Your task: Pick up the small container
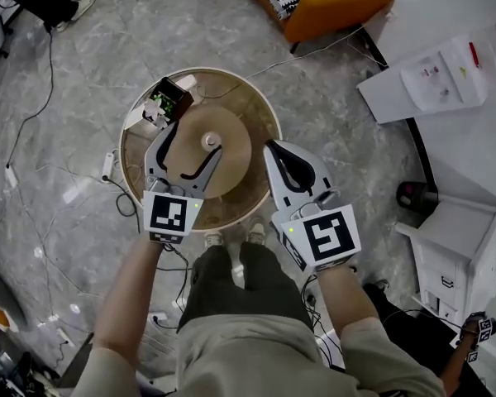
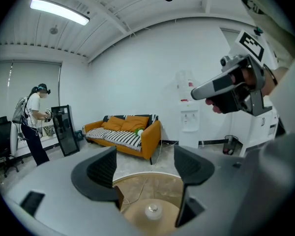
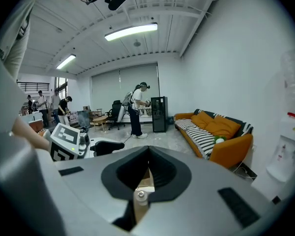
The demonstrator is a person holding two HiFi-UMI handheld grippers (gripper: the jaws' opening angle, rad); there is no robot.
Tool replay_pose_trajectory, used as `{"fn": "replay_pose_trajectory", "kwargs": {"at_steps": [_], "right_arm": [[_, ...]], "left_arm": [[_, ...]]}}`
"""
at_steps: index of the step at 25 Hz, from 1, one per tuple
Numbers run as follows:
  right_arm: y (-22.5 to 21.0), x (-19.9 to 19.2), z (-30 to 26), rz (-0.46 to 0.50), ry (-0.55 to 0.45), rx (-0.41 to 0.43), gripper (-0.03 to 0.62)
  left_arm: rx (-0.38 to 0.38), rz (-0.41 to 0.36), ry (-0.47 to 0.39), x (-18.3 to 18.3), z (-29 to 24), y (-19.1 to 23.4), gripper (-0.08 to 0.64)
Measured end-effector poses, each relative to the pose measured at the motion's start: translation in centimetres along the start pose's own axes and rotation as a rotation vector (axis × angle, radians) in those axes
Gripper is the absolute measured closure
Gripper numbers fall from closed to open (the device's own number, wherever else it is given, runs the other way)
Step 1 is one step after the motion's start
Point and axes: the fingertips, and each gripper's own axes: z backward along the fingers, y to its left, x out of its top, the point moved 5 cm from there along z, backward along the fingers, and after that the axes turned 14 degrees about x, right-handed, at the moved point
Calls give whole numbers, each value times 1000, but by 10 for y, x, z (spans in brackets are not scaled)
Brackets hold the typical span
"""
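I see open room ahead of both pairs of fingers. The round table (image 1: 264, 110) has its rim curving beyond the fingertips, and grey floor with loose cables lies all around it. The orange sofa (image 2: 128, 132) stands well beyond the table.

The left gripper (image 1: 194, 143) has its fingers spread wide with nothing gripped. They reach over the wooden disc (image 1: 236, 164) that lies on the table. The right gripper (image 1: 270, 145) has its fingers closed together, tip against tip, with nothing held. Its tips are just beside the disc's right edge.

The small container (image 1: 211, 141) stands upright at the middle of the disc. It is below the gap between the left fingers, nearer the right one of them, and to the left of the right gripper's tips. It is white and rounded, with a greyish shiny top. I cannot tell what is inside it.

Beyond the left fingertips, near the far rim, a dark box (image 1: 169, 99) holds something green.
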Motion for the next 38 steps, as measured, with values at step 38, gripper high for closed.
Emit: {"fn": "replay_pose_trajectory", "kwargs": {"at_steps": [38], "right_arm": [[-46, -255, -97, -109, 146, -2, 595]], "left_arm": [[-13, -2, 200, -303, -172, -71, 202]]}}
